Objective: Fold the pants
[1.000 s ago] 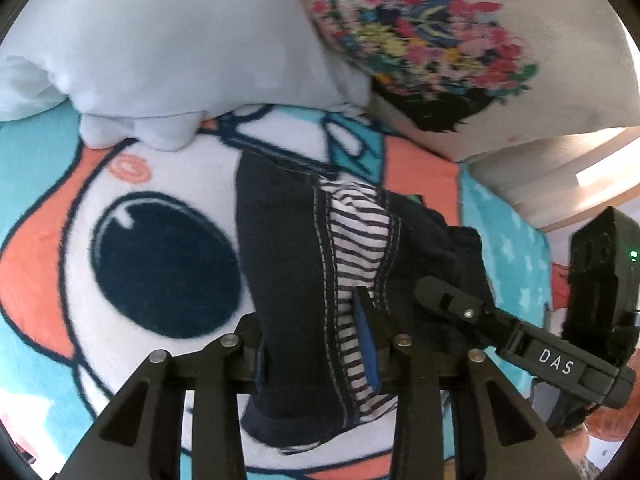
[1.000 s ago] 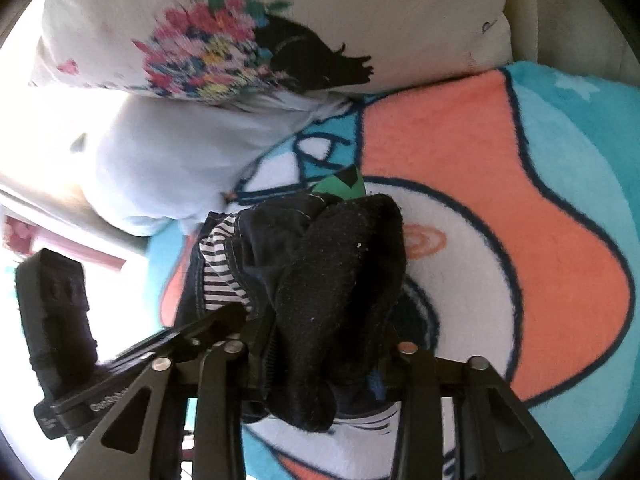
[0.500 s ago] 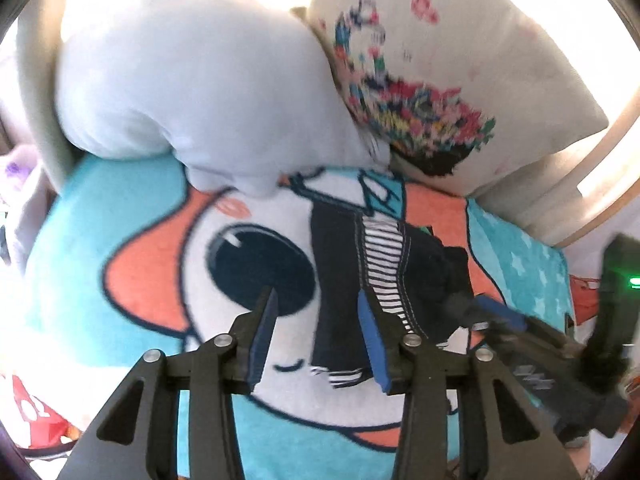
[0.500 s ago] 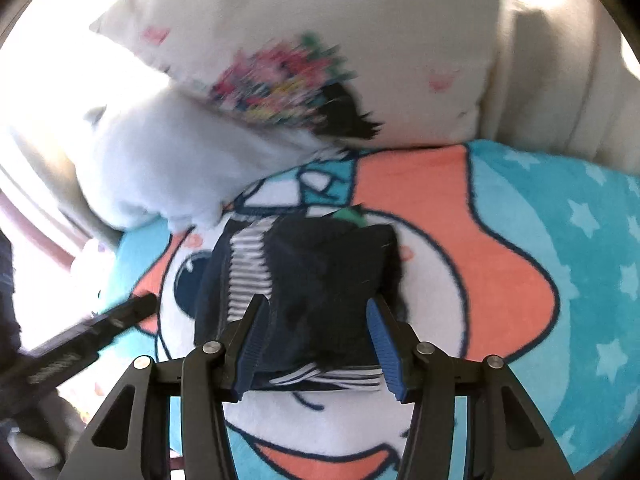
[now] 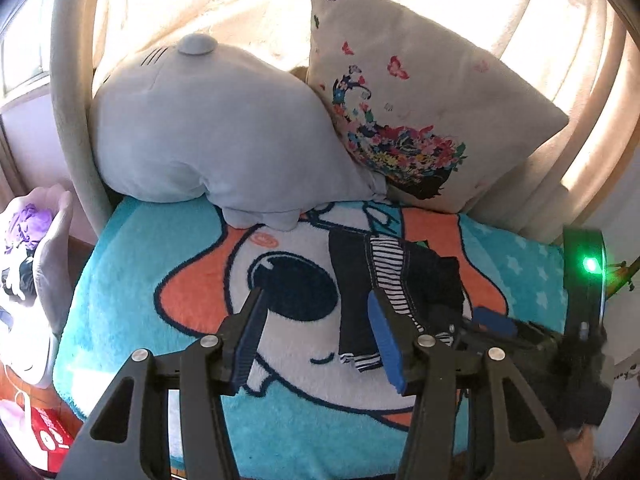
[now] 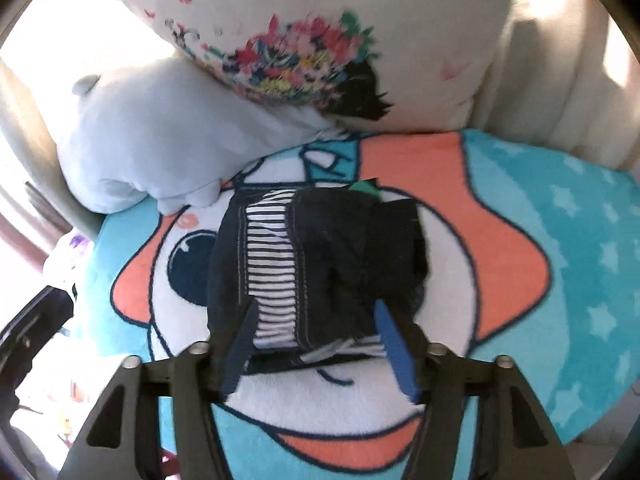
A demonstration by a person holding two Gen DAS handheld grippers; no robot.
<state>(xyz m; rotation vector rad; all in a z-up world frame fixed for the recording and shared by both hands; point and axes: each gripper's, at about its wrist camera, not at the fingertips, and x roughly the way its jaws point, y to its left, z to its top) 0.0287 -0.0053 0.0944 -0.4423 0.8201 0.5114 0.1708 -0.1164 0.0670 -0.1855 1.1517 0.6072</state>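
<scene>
As seen from the left wrist, the left gripper is held wide apart with nothing between its blue pads. The pants, dark with a black-and-white striped band, are observed folded into a compact bundle on the blanket, a turquoise, orange and white cartoon print with a large dark eye. The bundle lies right of the gripper's midline, partly hidden behind the right-hand finger. A grey plush toy and a flowered pillow are noted leaning together behind the blanket. The right gripper is glimpsed at the right edge, just beside the bundle; its jaw state cannot be told from this view.

From the right wrist, the right gripper is recorded spread wide and empty, its fingers straddling the near edge of the pants without clamping them. The bundle sits on the white middle of the blanket. The plush toy and pillow are seen beyond, with some motion blur.
</scene>
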